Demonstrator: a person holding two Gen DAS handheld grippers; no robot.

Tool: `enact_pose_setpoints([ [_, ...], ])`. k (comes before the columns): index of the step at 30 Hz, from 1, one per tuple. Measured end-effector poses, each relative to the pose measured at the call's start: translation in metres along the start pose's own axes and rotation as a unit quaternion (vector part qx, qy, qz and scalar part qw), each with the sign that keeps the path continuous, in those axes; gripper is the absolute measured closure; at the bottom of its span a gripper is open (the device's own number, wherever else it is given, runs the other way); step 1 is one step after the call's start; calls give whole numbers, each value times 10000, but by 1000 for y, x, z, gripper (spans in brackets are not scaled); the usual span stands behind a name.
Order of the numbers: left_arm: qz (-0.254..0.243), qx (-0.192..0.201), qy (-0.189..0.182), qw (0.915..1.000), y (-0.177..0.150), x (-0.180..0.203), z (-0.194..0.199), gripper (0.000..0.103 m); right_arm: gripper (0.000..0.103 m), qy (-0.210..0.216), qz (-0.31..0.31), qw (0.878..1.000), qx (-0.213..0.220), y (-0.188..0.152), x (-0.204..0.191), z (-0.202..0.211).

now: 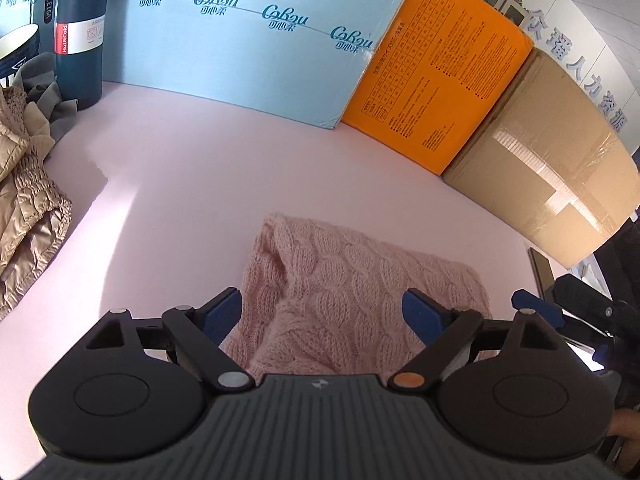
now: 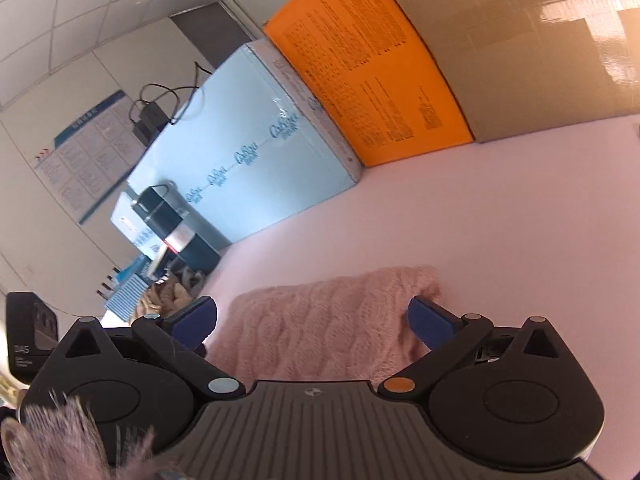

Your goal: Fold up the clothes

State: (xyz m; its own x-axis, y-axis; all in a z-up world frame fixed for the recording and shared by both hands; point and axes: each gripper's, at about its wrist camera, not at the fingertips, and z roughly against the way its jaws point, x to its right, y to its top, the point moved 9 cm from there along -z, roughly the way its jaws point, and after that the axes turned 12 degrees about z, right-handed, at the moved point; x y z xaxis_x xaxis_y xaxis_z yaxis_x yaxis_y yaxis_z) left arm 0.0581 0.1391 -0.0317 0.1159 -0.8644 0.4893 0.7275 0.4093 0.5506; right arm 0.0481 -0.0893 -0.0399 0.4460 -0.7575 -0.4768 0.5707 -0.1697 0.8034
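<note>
Pink knit sweater (image 1: pixel 352 300) is seen folded at lower centre on the worktop (image 1: pixel 200 168); left gripper (image 1: pixel 322 312) and right gripper (image 2: pixel 312 322) are held wide, empty; edges should be squared gently

Pale pink cable-knit folded sweater (image 1: pixel 340 280) on plain pink worktop (image 1: pixel 200 160). Behind: light blue carton with teal script logos (image 1: pixel 240 40), orange box with black print (image 1: pixel 440 72), plain brown taped cardboard box (image 1: pixel 540 160). Dark teal flask with red-and-white label band (image 1: pixel 80 40); beige quilted jacket (image 1: pixel 24 200).
</note>
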Motion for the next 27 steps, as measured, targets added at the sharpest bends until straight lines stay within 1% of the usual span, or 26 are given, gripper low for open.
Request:
enact_pose_setpoints([
  [2, -113, 194, 276, 9994, 6, 12, -8, 17, 0, 600, -240, 9978, 178, 8, -14, -10],
  [3, -293, 290, 492, 9979, 7, 19, -15, 17, 0, 798, -463, 9954, 253, 11, -18, -17],
  [6, -775, 526, 987, 9907, 7, 31, -33, 17, 0, 1183, -1333, 9829, 463, 10, -13, -40],
  [8, -992, 602, 1364, 9838, 5, 29, -43, 17, 0, 1125, -1757, 9763, 576, 5, -4, -48],
  [9, -1007, 554, 1476, 9823, 2, 25, -49, 17, 0, 1059, -1935, 9733, 643, 2, 2, -51],
  [11, -922, 363, 1601, 9821, -3, 16, -60, 17, 0, 910, -2158, 9693, 744, -2, 13, -52],
  [12, -875, 218, 1702, 9813, -7, 9, -66, 17, 0, 727, -2273, 9682, 746, -6, 21, -52],
  [13, -823, 100, 1762, 9809, -11, 3, -71, 15, 0, 579, -2358, 9677, 678, -11, 29, -54],
  [14, -761, 61, 1743, 9817, -13, -1, -73, 15, 1, 434, -2440, 9669, 604, -16, 36, -56],
  [15, -705, 79, 1695, 9830, -14, -3, -74, 14, 1, 493, -2545, 9636, 656, -19, 42, -57],
  [17, -680, 130, 1697, 9831, -16, -6, -73, 10, 1, 571, -2644, 9597, 767, -20, 46, -55],
  [20, -690, 130, 1698, 9830, -16, -6, -72, 10, 0, 602, -2566, 9623, 667, -20, 44, -55],
  [23, -580, 39, 1708, 9836, -12, -6, -63, 11, 0, 562, -2604, 9613, 703, -15, 38, -49],
  [25, -624, 88, 1642, 9844, -7, -1, -46, 11, 0, 790, -2400, 9659, 567, -8, 23, -43],
  [26, -701, 130, 1647, 9838, -6, 0, -39, 11, 0, 908, -2294, 9678, 495, -5, 16, -39],
  [27, -830, 181, 1721, 9814, -6, 1, -29, 11, 0, 1145, -2216, 9678, 341, -4, 7, -35],
])
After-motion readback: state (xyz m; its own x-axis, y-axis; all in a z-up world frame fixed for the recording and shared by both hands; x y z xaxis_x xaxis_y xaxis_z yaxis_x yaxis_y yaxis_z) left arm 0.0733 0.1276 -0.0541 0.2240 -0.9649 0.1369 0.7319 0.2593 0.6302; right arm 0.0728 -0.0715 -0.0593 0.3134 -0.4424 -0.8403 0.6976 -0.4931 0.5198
